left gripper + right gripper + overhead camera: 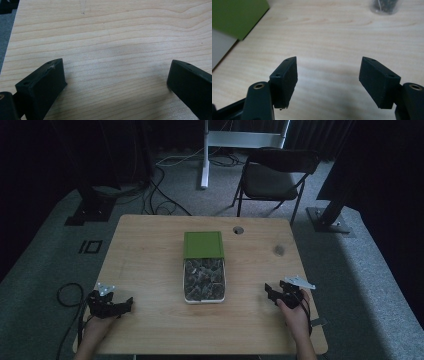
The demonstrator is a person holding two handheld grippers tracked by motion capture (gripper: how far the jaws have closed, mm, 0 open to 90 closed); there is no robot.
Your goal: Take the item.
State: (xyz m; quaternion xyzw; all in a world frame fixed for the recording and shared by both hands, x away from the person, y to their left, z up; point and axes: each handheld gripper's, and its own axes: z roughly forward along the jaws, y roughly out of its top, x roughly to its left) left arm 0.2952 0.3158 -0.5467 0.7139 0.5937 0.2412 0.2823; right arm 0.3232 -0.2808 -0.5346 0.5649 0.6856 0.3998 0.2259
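A white box [224, 285] of small dark pieces stands mid-table, and a green lid [203, 244] lies across its far end. My left gripper [128, 304] rests near the front left corner of the table, held by a hand. In the left gripper view its jaws [116, 75] stand wide apart over bare wood, open. A hand holds my right gripper [270, 293] at the front right, pointing toward the box. Its jaws [328, 72] are open, with nothing between them. The green lid [237, 15] and the box's white wall [219, 50] lie to their left.
A small clear cup [278, 250] with dark contents [384, 6] stands on the table's right side, near a round cable hole [238, 230]. Behind the wooden table [150, 255] are a black folding chair [272, 177], a white stand [205, 155] and floor cables [165, 195].
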